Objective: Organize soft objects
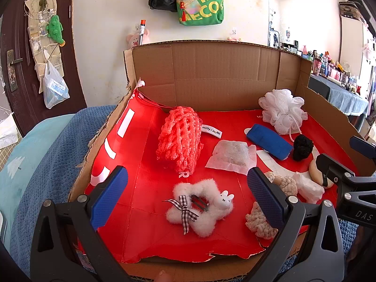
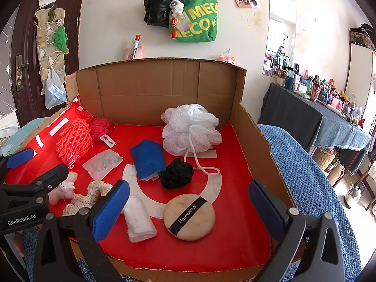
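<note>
A cardboard box (image 1: 211, 70) with a red floor holds soft items. My left gripper (image 1: 188, 195) is open and empty over a white fluffy star hair clip with a rabbit (image 1: 199, 206). Beyond lie a coral foam net (image 1: 181, 138), a white sachet (image 1: 231, 156), a blue cloth (image 1: 270, 141), a black scrunchie (image 1: 303, 146) and a white mesh bath pouf (image 1: 282, 110). My right gripper (image 2: 188, 204) is open and empty over a beige powder puff (image 2: 189, 218), beside a white folded cloth (image 2: 139, 221). A cream knitted scrunchie (image 2: 89, 197) lies to the left.
The box stands on a blue towel (image 2: 305, 176). Its back wall and right wall (image 2: 249, 127) rise high; the front edge is low and torn. A dark pink knitted item (image 2: 99, 129) sits at the back left. A cluttered dresser (image 2: 329, 108) is at the right.
</note>
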The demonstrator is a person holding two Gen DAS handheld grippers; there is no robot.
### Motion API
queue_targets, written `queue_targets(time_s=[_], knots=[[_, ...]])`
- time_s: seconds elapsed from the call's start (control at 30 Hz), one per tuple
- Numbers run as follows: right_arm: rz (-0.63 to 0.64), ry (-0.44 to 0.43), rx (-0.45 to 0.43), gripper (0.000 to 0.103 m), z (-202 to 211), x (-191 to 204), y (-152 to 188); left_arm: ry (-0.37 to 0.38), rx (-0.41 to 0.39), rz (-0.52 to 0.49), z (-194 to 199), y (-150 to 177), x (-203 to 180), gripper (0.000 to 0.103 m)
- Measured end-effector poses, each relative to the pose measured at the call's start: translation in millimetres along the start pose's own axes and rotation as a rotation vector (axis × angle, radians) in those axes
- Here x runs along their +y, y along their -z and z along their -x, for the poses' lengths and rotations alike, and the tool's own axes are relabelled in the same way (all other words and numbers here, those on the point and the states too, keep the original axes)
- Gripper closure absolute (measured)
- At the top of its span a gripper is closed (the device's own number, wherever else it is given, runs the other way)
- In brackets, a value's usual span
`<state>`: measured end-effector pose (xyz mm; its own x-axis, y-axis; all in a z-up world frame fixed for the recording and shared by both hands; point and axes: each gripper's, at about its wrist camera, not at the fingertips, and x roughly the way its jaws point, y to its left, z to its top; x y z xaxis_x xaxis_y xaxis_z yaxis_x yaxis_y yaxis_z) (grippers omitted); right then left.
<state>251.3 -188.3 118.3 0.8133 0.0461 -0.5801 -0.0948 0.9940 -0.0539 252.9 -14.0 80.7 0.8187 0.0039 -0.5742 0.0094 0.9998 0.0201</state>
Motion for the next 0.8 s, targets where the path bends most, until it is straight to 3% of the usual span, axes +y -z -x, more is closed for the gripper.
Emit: queue_targets(time_s=[0.57, 0.67, 0.8], knots=[[-0.003, -0.005, -0.004, 0.0, 1.3, -0.1, -0.1, 0.008, 0.006, 0.001, 2.5, 1.9, 1.6, 0.0], [-0.01, -0.016, -0.016, 0.0, 13.1, -0.1, -0.6, -0.009, 0.02, -0.004, 16.1, 4.3, 4.7, 0.0], [-0.025, -0.052, -0.05, 0.0, 45.7, -0.2, 0.0, -0.054, -0.03, -0.048, 56.7, 9.1, 6.0, 0.0]])
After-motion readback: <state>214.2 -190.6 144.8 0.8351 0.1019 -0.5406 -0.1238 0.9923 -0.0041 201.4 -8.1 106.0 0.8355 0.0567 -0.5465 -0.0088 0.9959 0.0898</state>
